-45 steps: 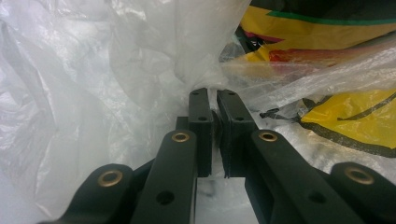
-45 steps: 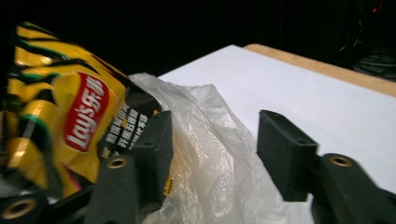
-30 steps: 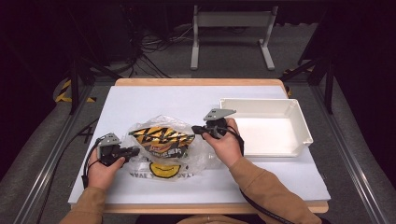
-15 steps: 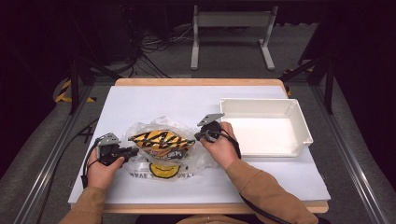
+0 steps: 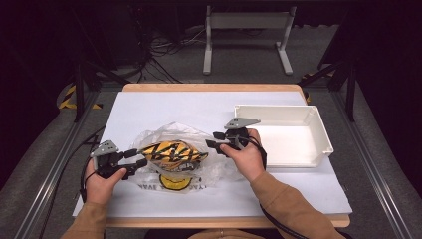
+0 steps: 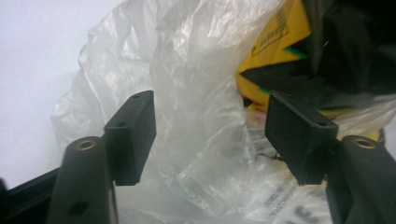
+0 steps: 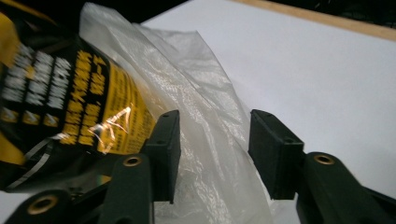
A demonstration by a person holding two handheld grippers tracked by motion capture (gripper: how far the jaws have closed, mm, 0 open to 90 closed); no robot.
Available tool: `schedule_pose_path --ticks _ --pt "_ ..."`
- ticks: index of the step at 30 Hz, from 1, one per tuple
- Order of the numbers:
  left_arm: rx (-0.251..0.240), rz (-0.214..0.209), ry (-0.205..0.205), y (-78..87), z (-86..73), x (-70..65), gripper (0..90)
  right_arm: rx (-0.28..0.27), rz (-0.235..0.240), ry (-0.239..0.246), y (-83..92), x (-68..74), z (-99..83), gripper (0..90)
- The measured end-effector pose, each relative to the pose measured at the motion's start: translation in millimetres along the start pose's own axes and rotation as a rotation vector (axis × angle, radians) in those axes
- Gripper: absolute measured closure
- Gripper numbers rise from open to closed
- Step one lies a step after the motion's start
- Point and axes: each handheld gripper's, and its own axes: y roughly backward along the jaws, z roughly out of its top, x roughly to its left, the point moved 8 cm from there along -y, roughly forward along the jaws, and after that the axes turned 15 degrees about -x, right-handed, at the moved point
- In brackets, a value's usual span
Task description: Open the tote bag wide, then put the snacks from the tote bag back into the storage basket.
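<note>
The left tongs [image 5: 138,158] have just been opening; their jaws stand apart with crumpled film of the clear plastic bag [image 6: 196,93] between them, the pads not pressing it. The right tongs [image 5: 213,141] have likewise just been opening, released, with the bag's thin edge lying loose in the gap. Inside the bag sits a yellow-and-black snack packet [image 5: 171,153]. The bag lies on the white sheet covering the bench [image 5: 164,107], toward the near edge and left of middle, between the two hands. A white tray [image 5: 326,142] stands near the bench's right edge, just beside the right hand [image 5: 247,158].
</note>
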Motion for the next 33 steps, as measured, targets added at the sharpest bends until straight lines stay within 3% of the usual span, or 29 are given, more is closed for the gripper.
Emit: schedule_pose_path --ticks 7,12,25,33 --pt "-0.058 -0.001 -0.01 11.0 13.6 -3.9 30.3 -0.097 0.049 0.006 25.7 12.0 24.0 50.0" --pt "-0.073 0.003 -0.005 14.1 17.3 -3.0 29.9 -0.136 0.078 0.011 42.0 20.4 36.3 47.9" --pt "-0.133 0.012 0.0 27.8 32.6 0.1 26.7 -0.195 0.138 0.036 69.1 36.4 59.7 42.9" --pt "-0.153 0.017 0.012 34.1 36.4 1.4 26.3 -0.191 0.222 0.036 71.2 54.6 65.0 37.3"
